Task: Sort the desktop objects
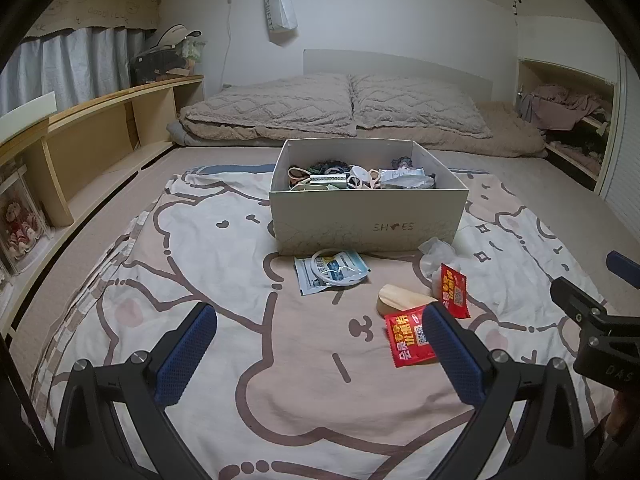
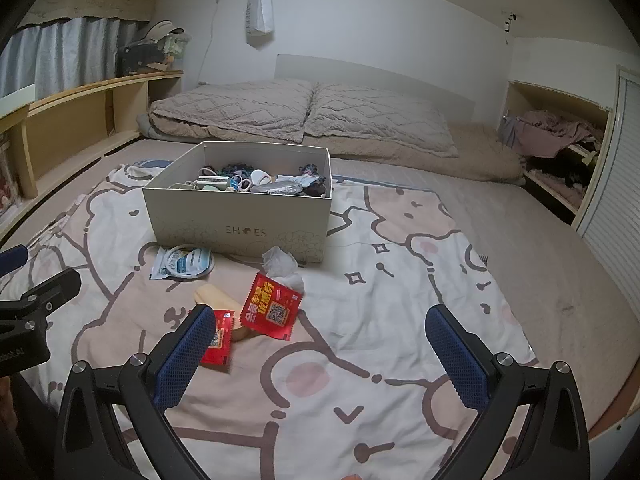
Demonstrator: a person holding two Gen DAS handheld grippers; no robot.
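Red packets [image 2: 272, 311] just beyond left hand-held gripper [image 1: 320, 354], untouched

Ahead of the shoe box [image 1: 368, 216], the blanket [image 1: 200, 240] lies bare on its left side; packets [image 2: 272, 312], a wooden piece [image 1: 400, 302] and crumpled plastic [image 2: 280, 262] clutter its right front.

Left gripper [image 1: 320, 344] jaws wide, empty, lower frame. Shoe box [image 1: 368, 216] centre, full of clutter. Blue packet [image 1: 332, 272], wooden piece [image 1: 400, 300], two red sachets [image 1: 454, 290] below box on cartoon blanket [image 1: 200, 248].
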